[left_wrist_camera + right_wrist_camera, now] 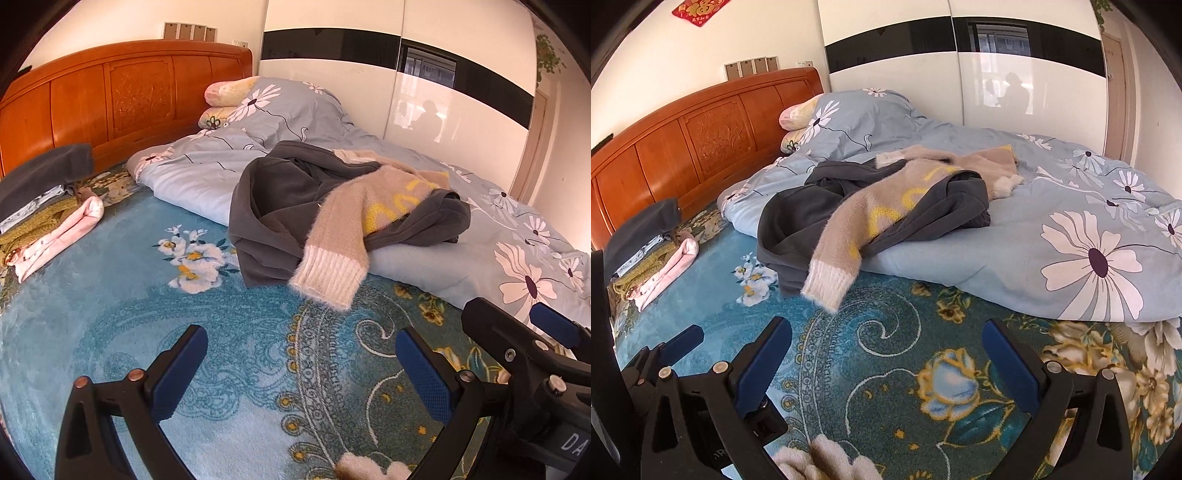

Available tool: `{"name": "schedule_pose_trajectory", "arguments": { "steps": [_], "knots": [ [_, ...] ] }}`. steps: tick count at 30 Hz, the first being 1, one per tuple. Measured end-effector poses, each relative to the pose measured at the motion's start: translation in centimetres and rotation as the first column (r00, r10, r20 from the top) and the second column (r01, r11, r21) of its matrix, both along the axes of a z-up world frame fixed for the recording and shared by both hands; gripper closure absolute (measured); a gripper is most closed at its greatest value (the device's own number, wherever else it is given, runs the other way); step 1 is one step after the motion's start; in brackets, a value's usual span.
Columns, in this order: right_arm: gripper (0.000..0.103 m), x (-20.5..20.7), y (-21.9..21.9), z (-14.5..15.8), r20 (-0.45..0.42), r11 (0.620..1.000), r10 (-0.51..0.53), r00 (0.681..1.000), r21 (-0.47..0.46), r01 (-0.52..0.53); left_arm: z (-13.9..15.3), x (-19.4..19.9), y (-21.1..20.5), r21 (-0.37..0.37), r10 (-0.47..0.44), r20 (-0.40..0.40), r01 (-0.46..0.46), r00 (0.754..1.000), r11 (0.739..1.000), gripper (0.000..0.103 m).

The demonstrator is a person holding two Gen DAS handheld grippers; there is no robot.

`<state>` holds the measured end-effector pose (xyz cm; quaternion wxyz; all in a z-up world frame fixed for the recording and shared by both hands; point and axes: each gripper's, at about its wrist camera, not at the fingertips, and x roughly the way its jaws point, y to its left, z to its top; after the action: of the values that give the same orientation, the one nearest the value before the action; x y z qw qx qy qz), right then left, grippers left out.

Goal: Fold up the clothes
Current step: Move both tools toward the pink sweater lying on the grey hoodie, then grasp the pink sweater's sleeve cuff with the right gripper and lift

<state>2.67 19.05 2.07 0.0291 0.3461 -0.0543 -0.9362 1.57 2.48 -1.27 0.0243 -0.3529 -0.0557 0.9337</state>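
Observation:
A fuzzy beige sweater point(354, 218) point(860, 221) with yellow lettering and a white ribbed cuff lies across a dark grey garment point(280, 199) point(798, 218) heaped on the bed's edge of the quilt. My left gripper point(301, 373) hovers open over the blue floral blanket, well short of the cuff, nothing between its fingers. Open and empty too is my right gripper point(886, 362), which appears beside the left one at the right edge of the left wrist view point(532, 343). At the far left sits a stack of folded clothes point(48, 218) point(653, 258).
A light blue flowered quilt point(517, 258) point(1089, 236) is bunched along the right and back. Pillows point(225, 99) rest against the wooden headboard point(122, 99). A glossy white wardrobe point(424, 96) stands behind. The blue blanket point(147, 332) point(923, 369) covers the mattress in front.

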Motion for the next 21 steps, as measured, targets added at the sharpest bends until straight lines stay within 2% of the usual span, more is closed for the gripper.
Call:
{"name": "schedule_pose_trajectory", "arguments": {
  "steps": [6,15,21],
  "knots": [
    [0.0,-2.0,-1.2,-0.5,0.012,1.0,0.018,1.0,0.002,-0.018,-0.8,-1.4,-1.4,0.038,0.006,0.015,-0.006,1.0,0.999,0.0],
    [0.0,-4.2,-2.5,-1.3,0.026,0.999,0.037,0.999,0.004,-0.037,-1.7,-3.3,-2.6,0.041,0.005,0.03,-0.006,1.0,0.999,0.0],
    [0.0,-6.4,-2.0,-2.4,0.05,0.999,0.041,0.998,0.001,-0.041,-2.6,-2.8,-4.6,0.014,0.025,0.011,-0.025,1.0,1.0,0.0]
  ]
}}
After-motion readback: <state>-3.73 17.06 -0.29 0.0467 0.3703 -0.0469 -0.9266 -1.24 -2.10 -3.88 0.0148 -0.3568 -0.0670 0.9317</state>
